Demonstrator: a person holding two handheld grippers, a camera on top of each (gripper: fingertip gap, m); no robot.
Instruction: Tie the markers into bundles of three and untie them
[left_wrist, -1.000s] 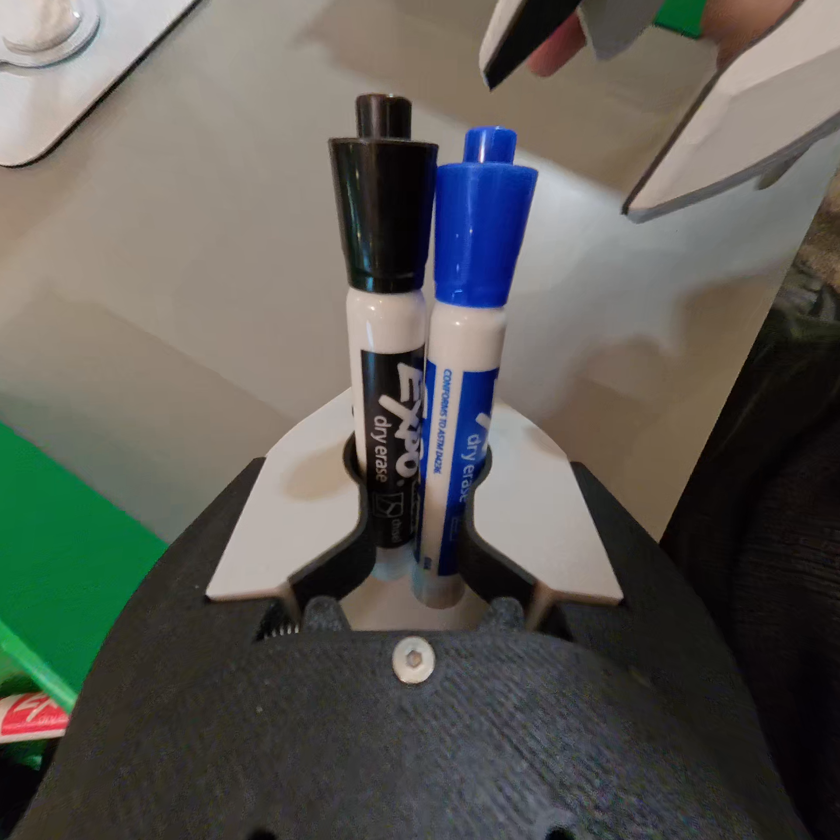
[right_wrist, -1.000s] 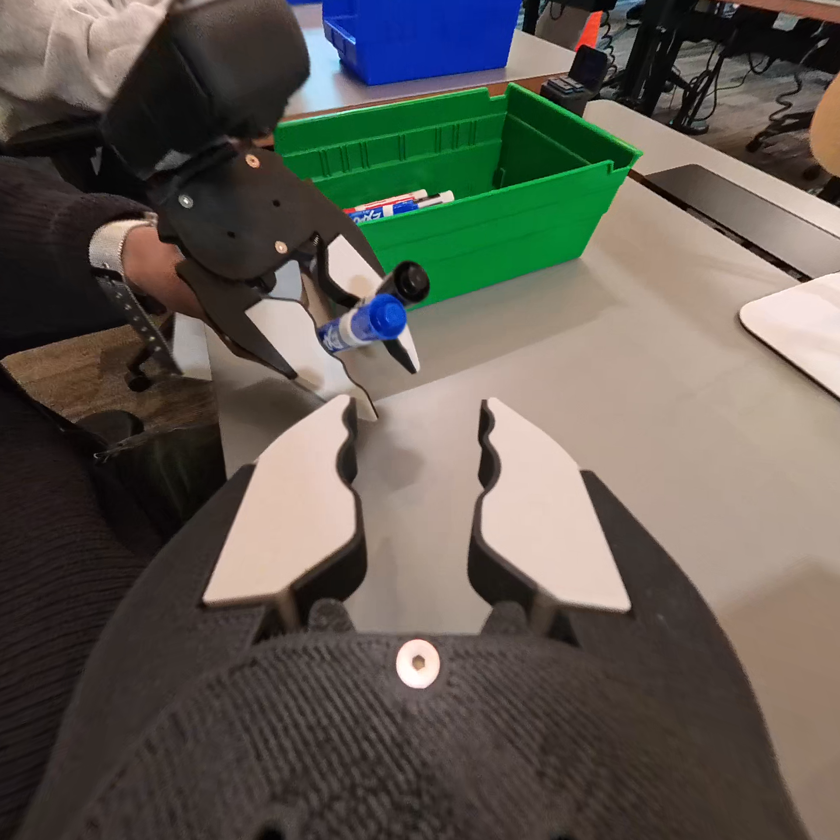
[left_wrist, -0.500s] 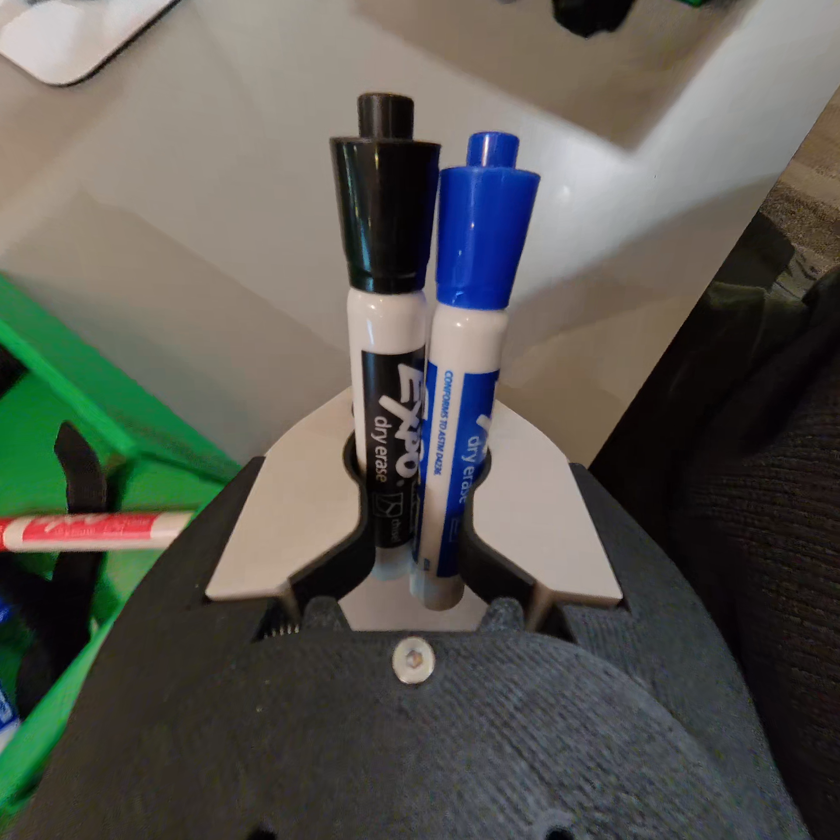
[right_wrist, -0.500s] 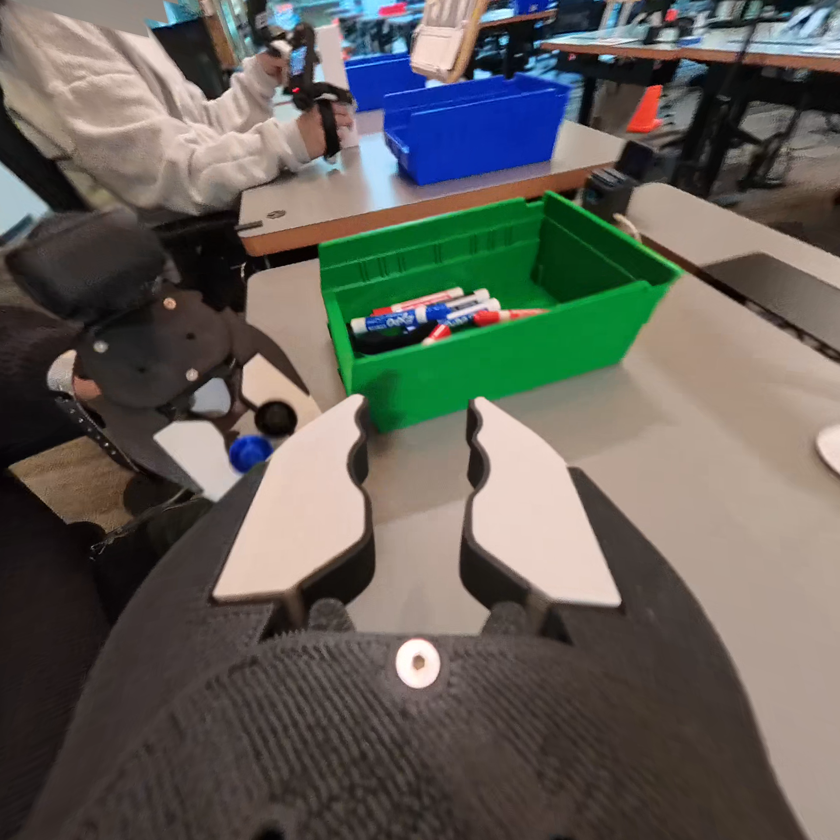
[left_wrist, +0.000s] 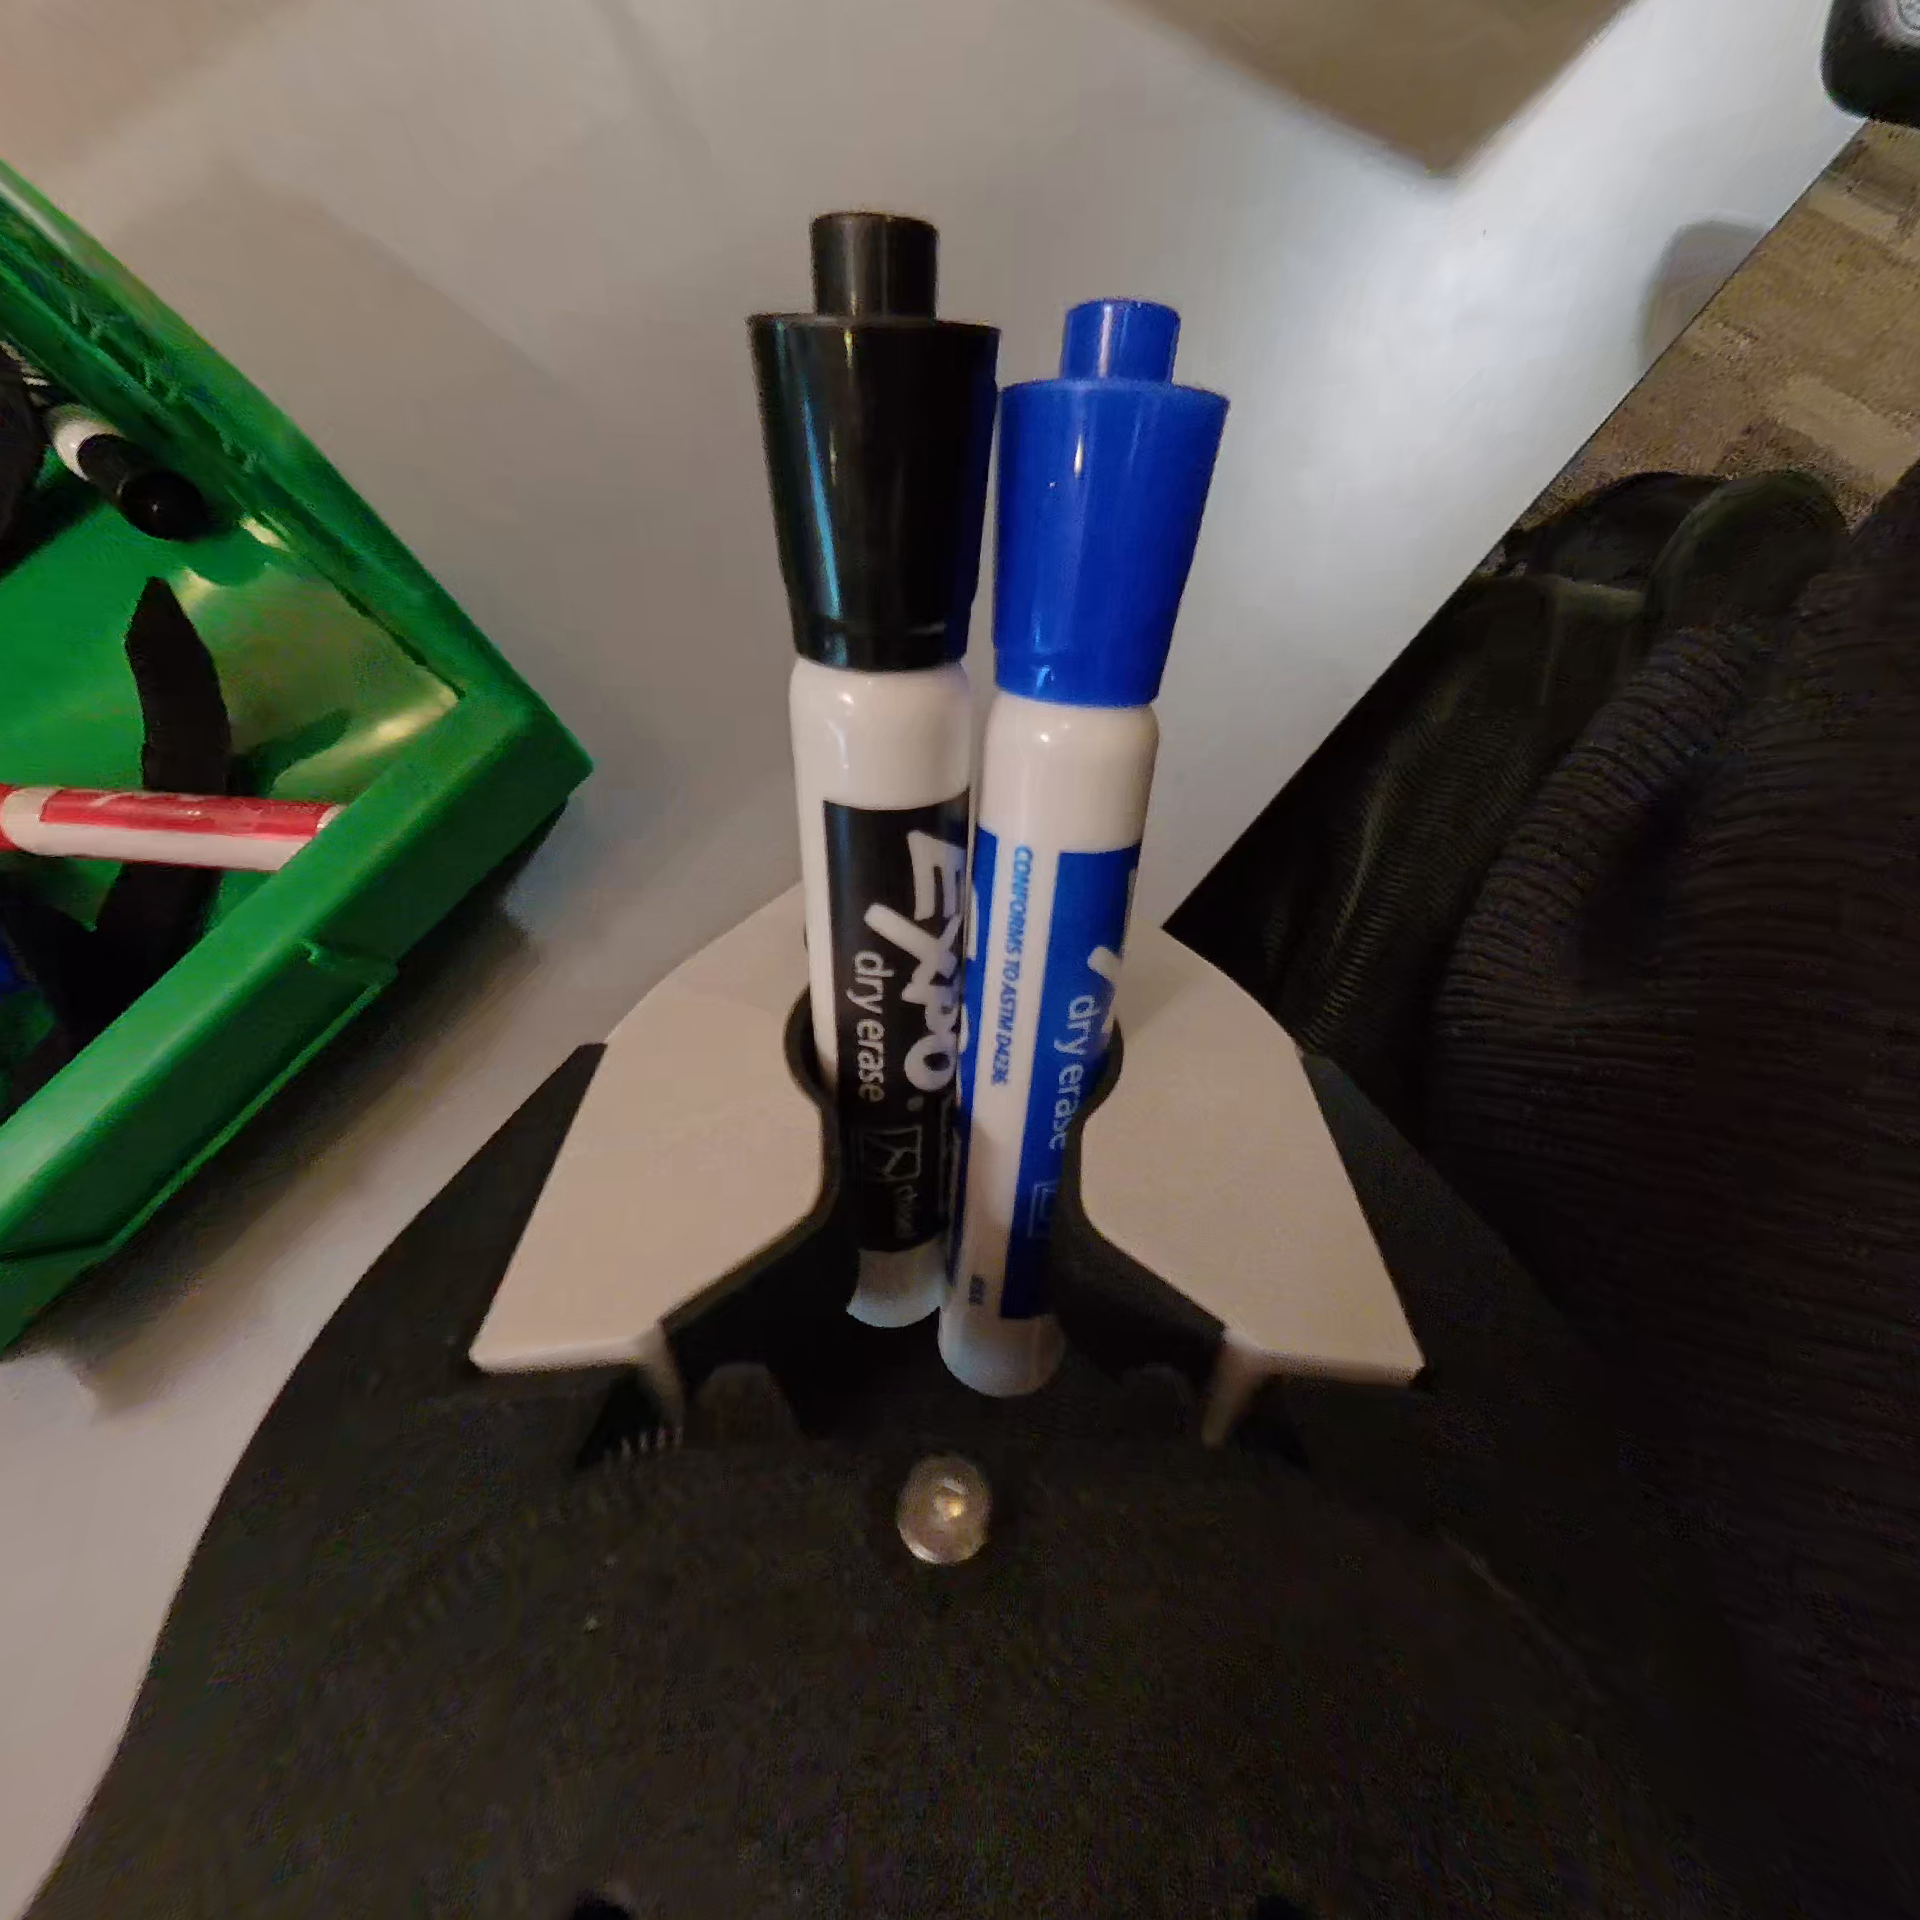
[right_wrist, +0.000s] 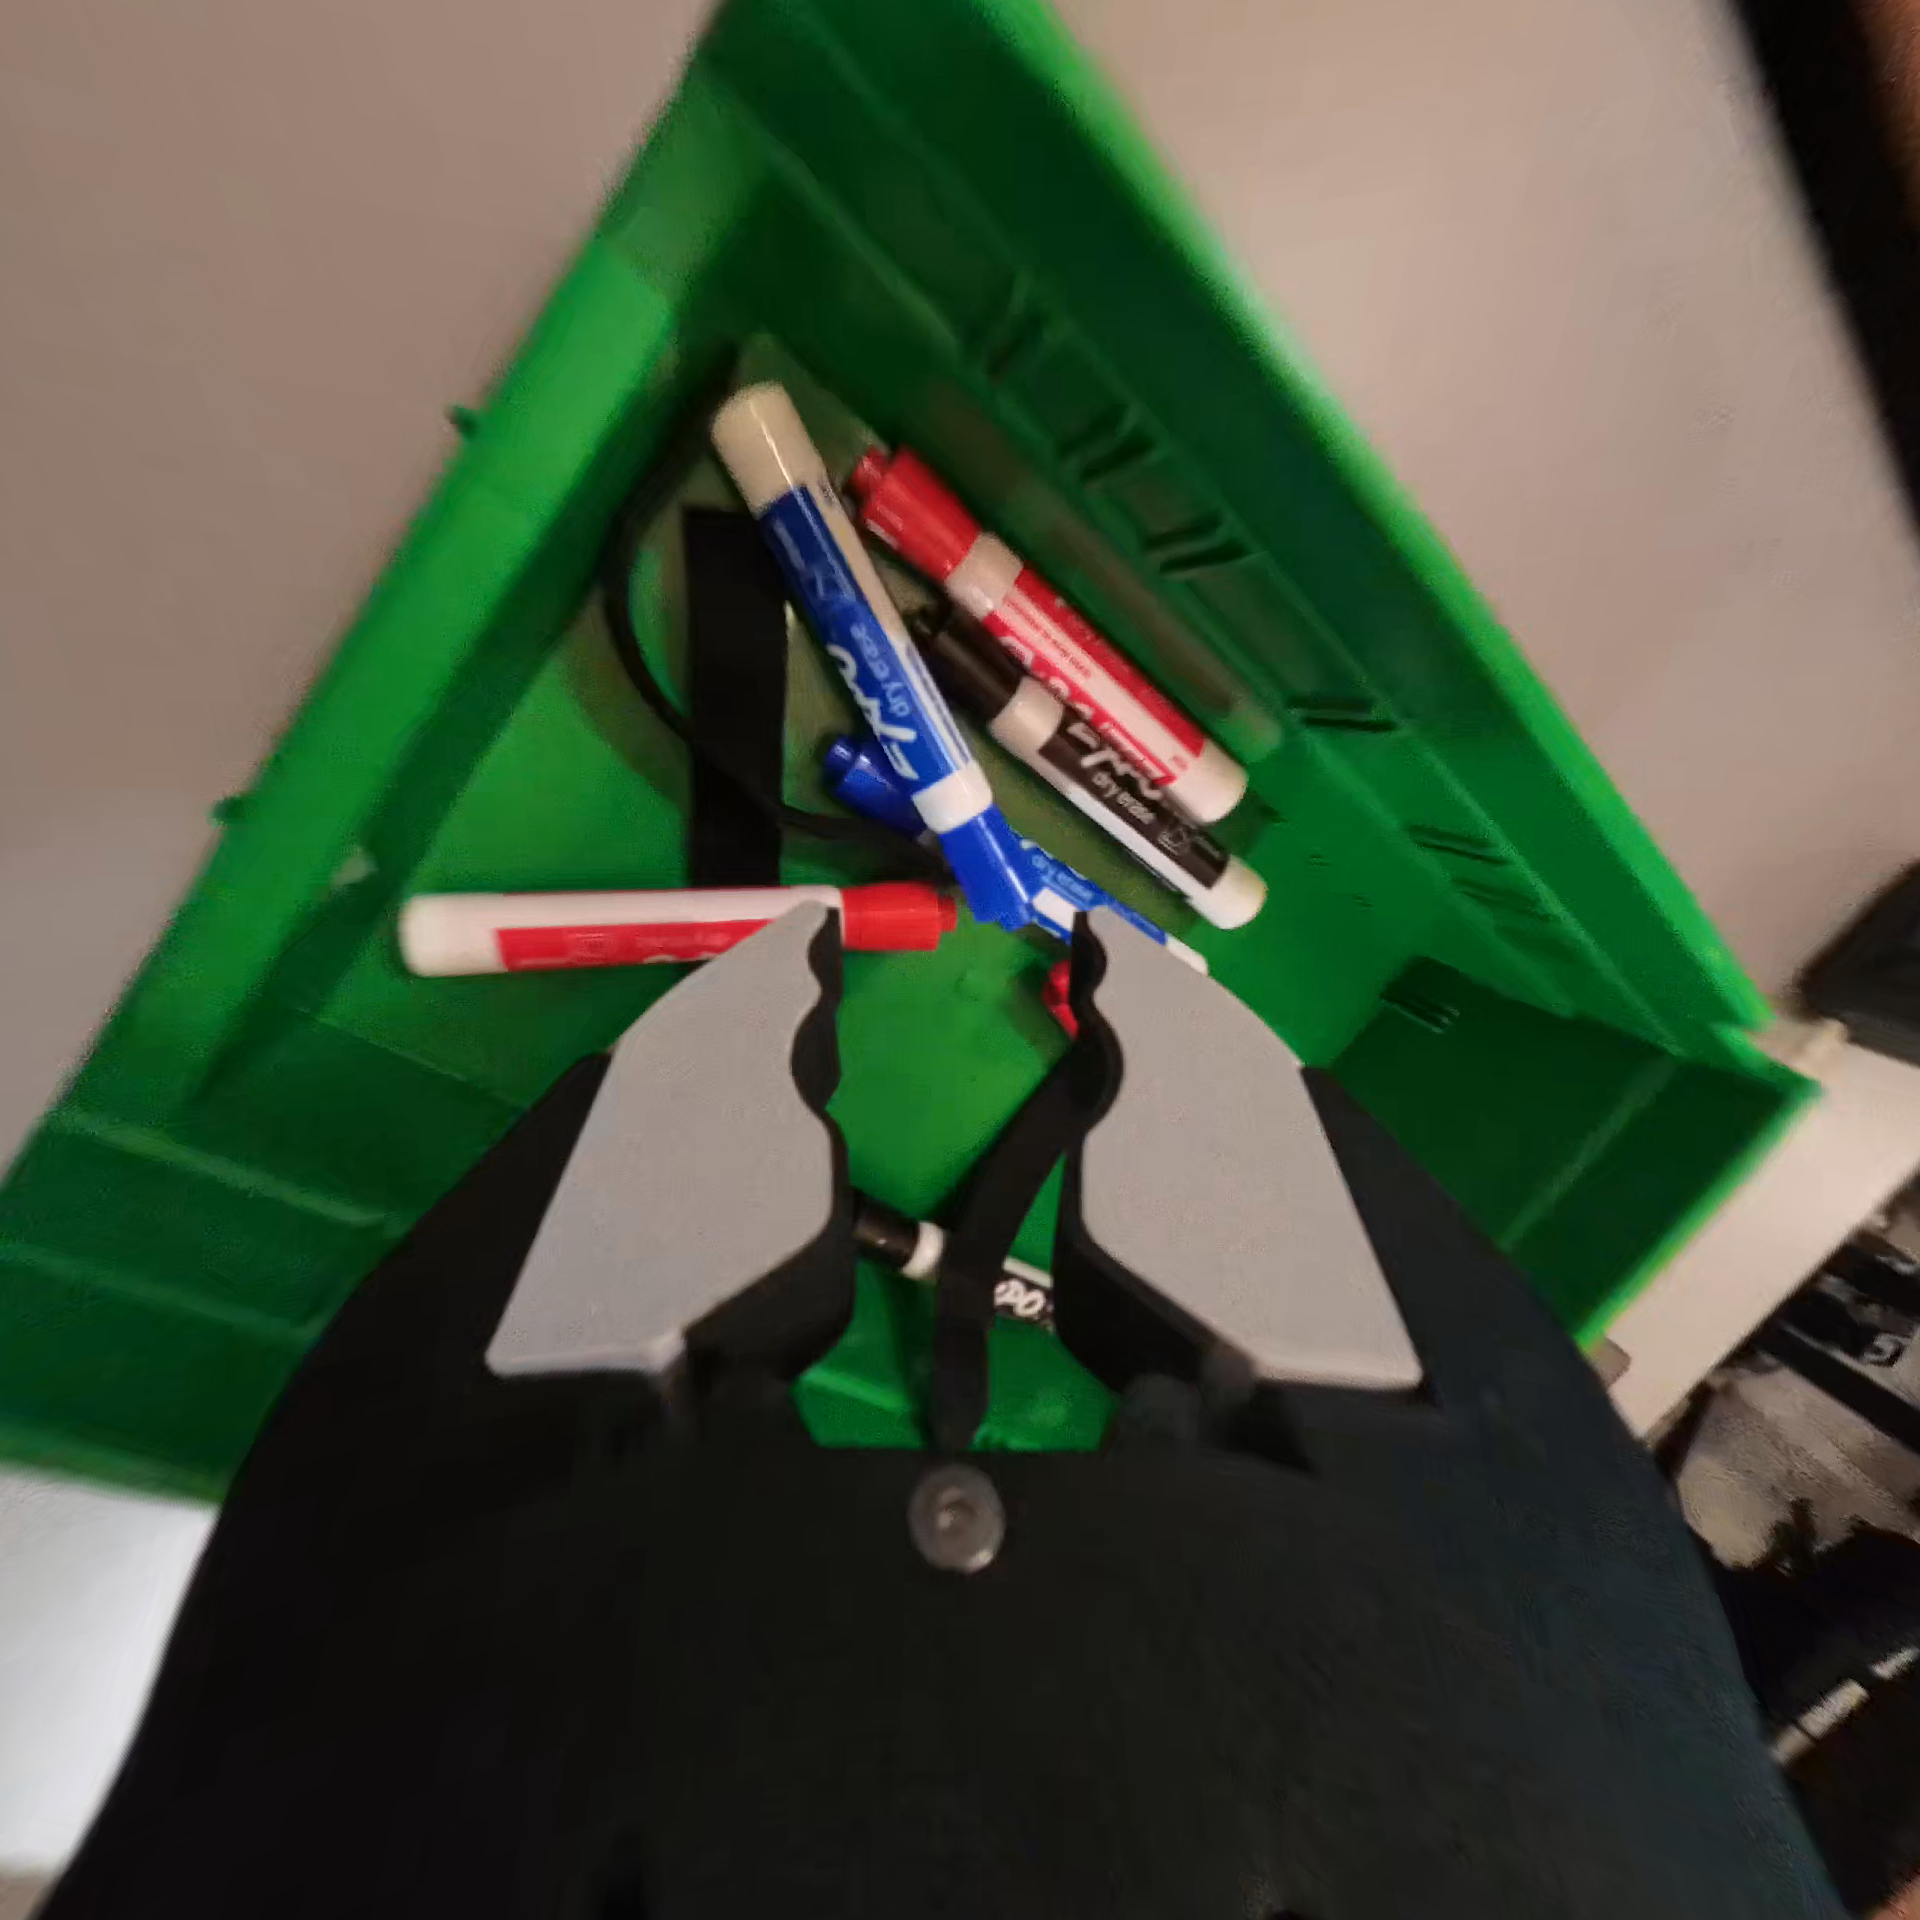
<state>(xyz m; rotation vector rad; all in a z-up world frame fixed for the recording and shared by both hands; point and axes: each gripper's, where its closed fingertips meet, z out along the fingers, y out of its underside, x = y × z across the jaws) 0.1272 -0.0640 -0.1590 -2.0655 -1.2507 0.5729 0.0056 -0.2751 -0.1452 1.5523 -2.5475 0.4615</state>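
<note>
Left tool (left_wrist: 956, 1049) clenching black marker (left_wrist: 878, 790) and blue marker (left_wrist: 1070, 831) lengthwise, caps forward, right tool (right_wrist: 951, 935) released over green bin (right_wrist: 1299, 582)

Black marker (left_wrist: 878, 790), blue marker (left_wrist: 1081, 831) – capped, side by side, clamped in left gripper (left_wrist: 961, 1039).

Pale grey table (left_wrist: 468, 260) below, black ribbed knit cloth (left_wrist: 1662, 987) bunched against its right edge, mottled brown carpet (left_wrist: 1766, 343) past the far corner, blurred dark clutter (right_wrist: 1808, 1455) low at right in the right wrist view.
</note>
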